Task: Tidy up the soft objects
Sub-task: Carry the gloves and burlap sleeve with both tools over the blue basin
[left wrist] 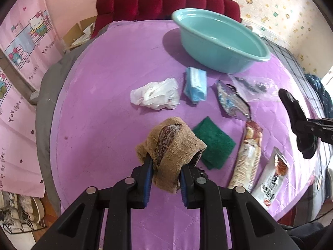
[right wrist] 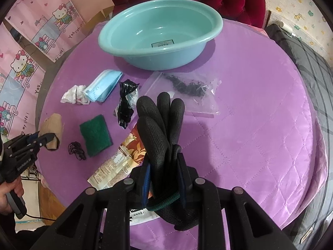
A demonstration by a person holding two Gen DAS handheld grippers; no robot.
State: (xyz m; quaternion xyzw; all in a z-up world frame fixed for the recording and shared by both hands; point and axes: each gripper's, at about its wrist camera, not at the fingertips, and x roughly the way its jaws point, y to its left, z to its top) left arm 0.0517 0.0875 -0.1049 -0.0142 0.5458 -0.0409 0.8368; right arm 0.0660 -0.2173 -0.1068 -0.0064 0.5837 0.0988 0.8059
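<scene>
L fingers (left wrist: 164, 179) grip burlap cloth (left wrist: 172, 145); basin (left wrist: 245, 62) rim apart.

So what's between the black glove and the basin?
In the right wrist view, a clear bag of dark bits lies between the black glove and basin.

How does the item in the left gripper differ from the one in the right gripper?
The left gripper clamps a tan, coarse-woven burlap cloth, bunched and folded. The right gripper clamps a black knit glove, its fingers pointing up towards the empty teal plastic basin. Both are soft and held above the table.
</scene>
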